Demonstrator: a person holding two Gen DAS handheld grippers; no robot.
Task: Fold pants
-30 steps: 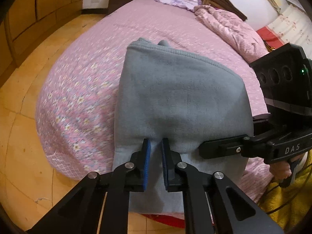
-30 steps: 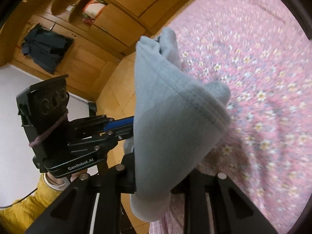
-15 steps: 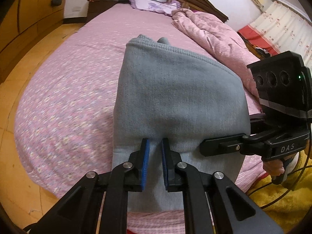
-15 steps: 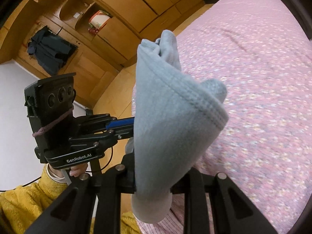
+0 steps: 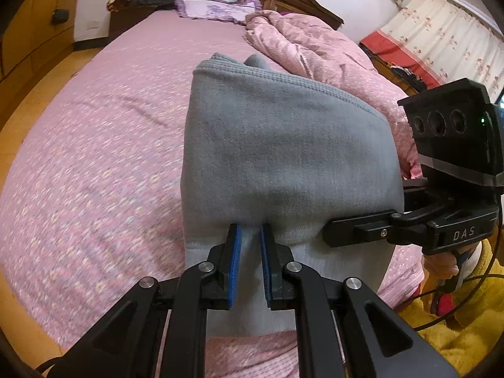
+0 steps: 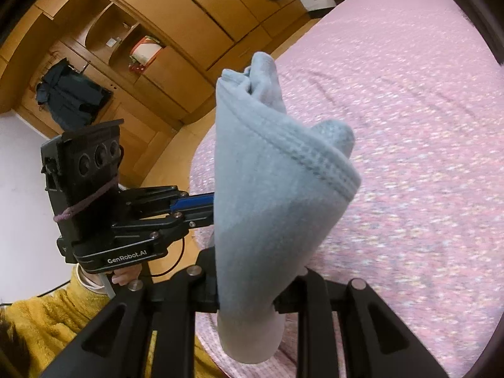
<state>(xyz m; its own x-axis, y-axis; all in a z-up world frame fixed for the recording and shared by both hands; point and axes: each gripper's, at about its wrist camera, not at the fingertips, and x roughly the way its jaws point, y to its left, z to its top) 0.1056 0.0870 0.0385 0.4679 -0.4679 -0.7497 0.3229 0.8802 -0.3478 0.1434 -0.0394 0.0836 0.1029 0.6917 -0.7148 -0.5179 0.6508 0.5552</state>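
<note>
Folded grey fleece pants (image 5: pixel 283 157) hang in the air above a pink flowered bed (image 5: pixel 94 157), held from two sides. My left gripper (image 5: pixel 250 231) is shut on the near edge, with cloth pinched between its blue pads. The right gripper (image 5: pixel 330 236) comes in from the right, its tips buried in the cloth's side. In the right wrist view the pants (image 6: pixel 267 204) drape over my right gripper, whose fingers (image 6: pixel 206 296) clamp a thick bunch with the tips hidden. The left gripper (image 6: pixel 201 208) bites the cloth from the left there.
A crumpled pink quilt (image 5: pixel 315 50) and a pillow (image 5: pixel 214 9) lie at the bed's far end by the dark headboard. A wooden wardrobe (image 6: pixel 189 15) and wood floor (image 6: pixel 186 138) flank the bed. A person's yellow sleeve (image 6: pixel 41 324) is near both handles.
Both grippers have lifted the pants together and carried them further over the bed, away from its near edge. Both grips look unchanged.
</note>
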